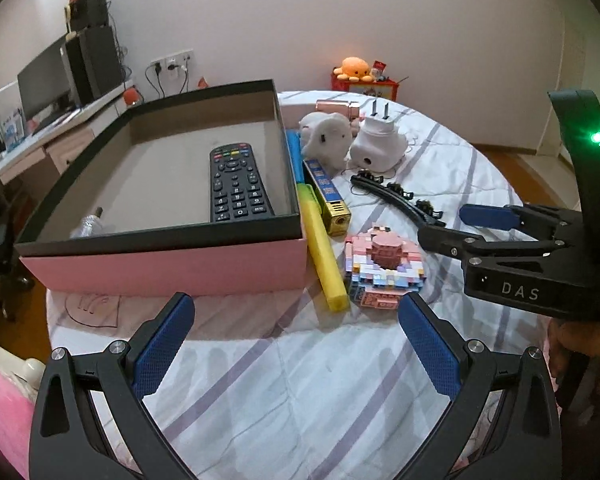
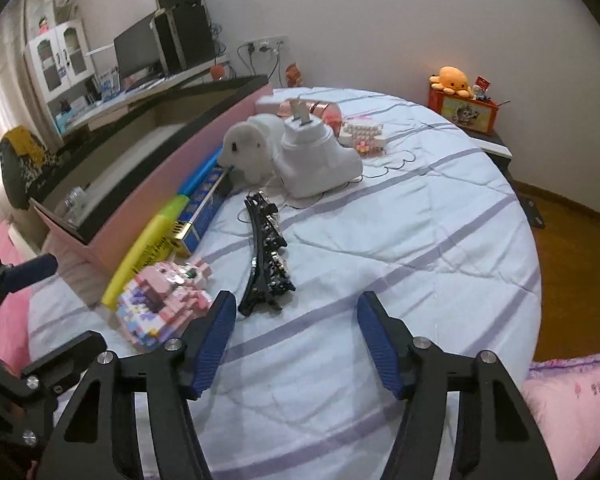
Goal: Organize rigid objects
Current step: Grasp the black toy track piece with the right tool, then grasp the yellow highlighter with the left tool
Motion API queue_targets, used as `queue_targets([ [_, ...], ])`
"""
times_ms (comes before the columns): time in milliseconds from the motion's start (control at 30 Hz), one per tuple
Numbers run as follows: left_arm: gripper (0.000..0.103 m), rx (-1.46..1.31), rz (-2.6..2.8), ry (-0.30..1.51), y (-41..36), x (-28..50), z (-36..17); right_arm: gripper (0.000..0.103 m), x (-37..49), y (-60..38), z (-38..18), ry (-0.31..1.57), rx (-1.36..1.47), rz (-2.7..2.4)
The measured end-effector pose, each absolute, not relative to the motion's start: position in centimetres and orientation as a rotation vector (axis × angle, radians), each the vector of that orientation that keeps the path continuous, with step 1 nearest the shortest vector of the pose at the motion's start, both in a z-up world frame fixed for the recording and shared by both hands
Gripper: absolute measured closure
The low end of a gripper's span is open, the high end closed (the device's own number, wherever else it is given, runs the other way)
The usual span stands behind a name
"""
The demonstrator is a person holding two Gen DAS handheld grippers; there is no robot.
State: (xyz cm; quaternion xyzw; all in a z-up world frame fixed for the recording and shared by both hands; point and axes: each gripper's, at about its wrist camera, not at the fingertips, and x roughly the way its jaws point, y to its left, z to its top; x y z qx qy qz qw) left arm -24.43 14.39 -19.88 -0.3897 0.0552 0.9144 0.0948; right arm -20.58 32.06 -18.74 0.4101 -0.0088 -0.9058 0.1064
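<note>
With the remote control [image 1: 236, 184] already boxed, both the left hand-held gripper [image 1: 296, 344] and right hand-held gripper [image 2: 296, 336] hang apart, empty; the black hair clip [image 2: 266, 256] mid-bed looks next, needing a lengthwise pinch.

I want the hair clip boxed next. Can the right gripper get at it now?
Probably yes: the right gripper is open, and the black hair clip lies bare on the bedsheet just ahead, nothing between them.

Left tongs [image 1: 296, 336], right tongs [image 2: 296, 330]: black frames, blue ribbed pads, silver screws, "DAS" lettering, green LED.
</note>
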Motion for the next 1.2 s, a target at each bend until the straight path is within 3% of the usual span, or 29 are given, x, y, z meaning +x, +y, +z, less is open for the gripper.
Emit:
queue_targets([
  [67, 0.0, -1.169, 2.718, 0.159, 14.2, -24.7, -20.1, 0.041, -20.9, 31.9, -18.6, -0.01, 1.197, -2.662],
  [200, 0.0, -1.19, 2.707, 0.14, 14.3, -25.1, -20.4, 0.074, -21.2, 30.9, -18.7, 0.075, 1.186, -2.637],
  [900, 0.0, -1.162, 2.701, 0.194, 18.3, -23.5, -20.8, 0.075, -16.4, 33.3, -18.4, 0.123, 1.225, -2.67],
  [1200, 0.0, -1.223, 2.72, 0.133, 19.1, -24.7, -21.4, 0.075, -16.2, 33.7, -18.6, 0.109, 1.21, -2.667],
])
